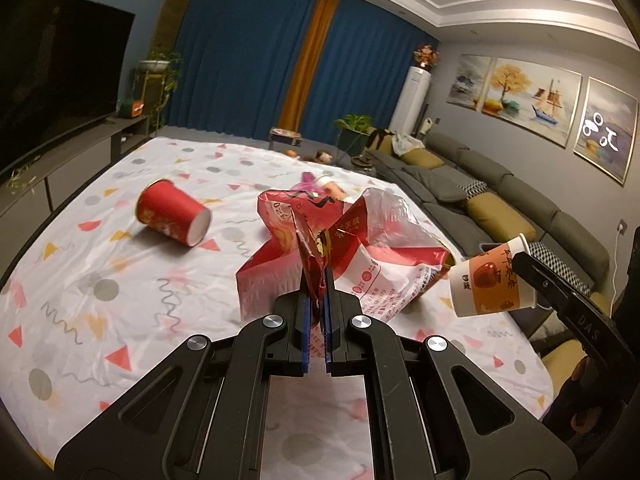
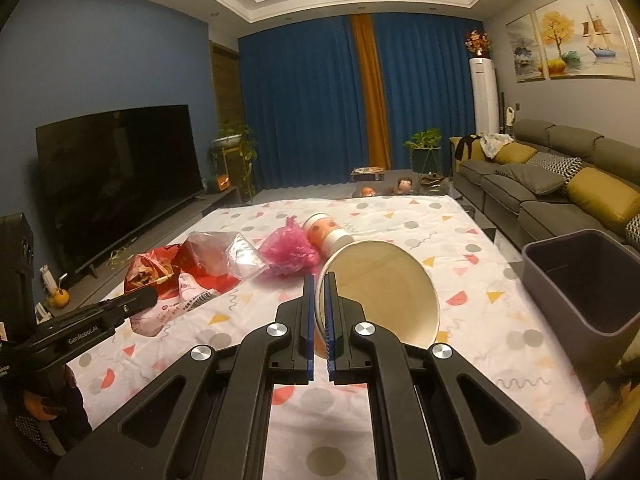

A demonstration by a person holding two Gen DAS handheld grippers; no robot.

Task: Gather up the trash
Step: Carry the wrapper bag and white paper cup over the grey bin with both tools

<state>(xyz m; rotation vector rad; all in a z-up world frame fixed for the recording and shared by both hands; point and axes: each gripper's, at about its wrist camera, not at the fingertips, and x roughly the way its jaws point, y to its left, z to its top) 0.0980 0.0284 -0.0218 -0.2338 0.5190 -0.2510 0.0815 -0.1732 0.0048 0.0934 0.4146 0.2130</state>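
Snack wrapper (image 1: 316, 248): a crumpled red, white and clear film bag, pinched by a folded edge between the closed jaws of the left gripper (image 1: 317, 292) and hanging just above the desk (image 1: 80, 280), near its middle. It looks very light, limp and slippery; a fold or doubled seam should give the surest hold, since a single film layer may slide out. Paper cup (image 2: 384, 288): white inside, orange-printed outside, clamped at its rim wall by the closed right gripper (image 2: 319, 312), mouth toward the camera, held over the right part of the desk. It is probably light and stiff enough to carry by the rim, though a hard squeeze would likely crease it. Left on the patterned cloth: a red cup (image 1: 172, 216) on its side to the far left, a pink bag (image 2: 290, 250) and a second printed cup (image 2: 324, 234) farther off. A dark bin (image 2: 584, 284) stands at the desk's right edge, open-topped.
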